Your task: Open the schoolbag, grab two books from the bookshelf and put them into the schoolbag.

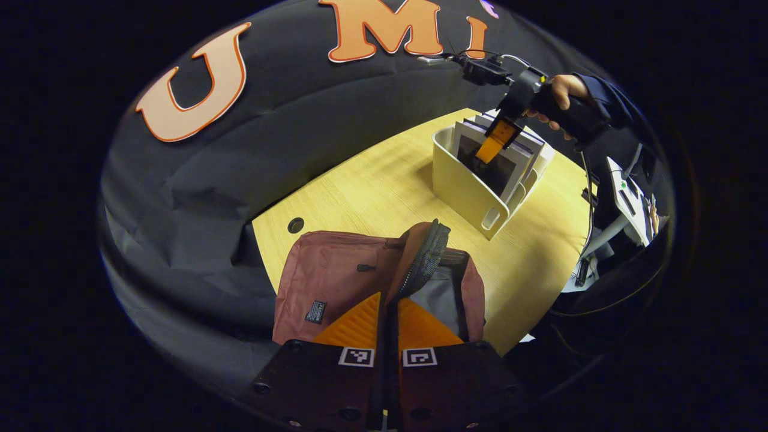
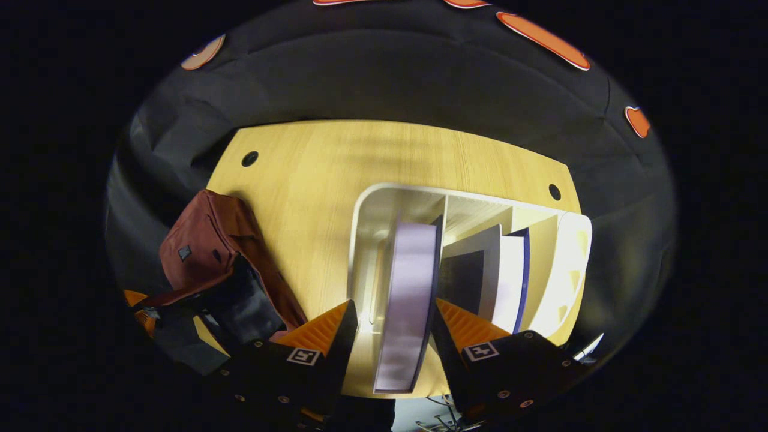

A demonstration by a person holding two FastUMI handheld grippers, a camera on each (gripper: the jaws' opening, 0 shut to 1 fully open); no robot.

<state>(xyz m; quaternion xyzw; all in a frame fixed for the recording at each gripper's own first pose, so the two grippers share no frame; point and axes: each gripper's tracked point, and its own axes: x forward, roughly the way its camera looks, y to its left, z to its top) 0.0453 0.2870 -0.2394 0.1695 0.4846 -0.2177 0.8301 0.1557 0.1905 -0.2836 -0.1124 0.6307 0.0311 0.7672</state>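
Observation:
The maroon schoolbag (image 1: 324, 276) lies on the table, and its zippered flap (image 1: 423, 252) is lifted off the grey-lined opening (image 1: 441, 300). My left gripper (image 1: 389, 309) is shut on the flap's edge and holds it up. Farther right stands a cream bookshelf (image 1: 465, 189) with several upright books. In the left gripper view a hand (image 1: 561, 90) holds my right gripper (image 1: 495, 141) down among them. That right gripper (image 2: 396, 306) is open and straddles a pale lavender book (image 2: 408, 282). A gap shows on the book's left side. The schoolbag (image 2: 204, 246) lies to the left.
Two more books (image 2: 480, 270) (image 2: 510, 276) stand to the right of the straddled one, inside the bookshelf's rim (image 2: 360, 228). The wooden table (image 1: 372, 192) has cable holes (image 1: 295, 225) (image 2: 554, 192). Equipment and cables (image 1: 627, 198) sit past the table's right edge.

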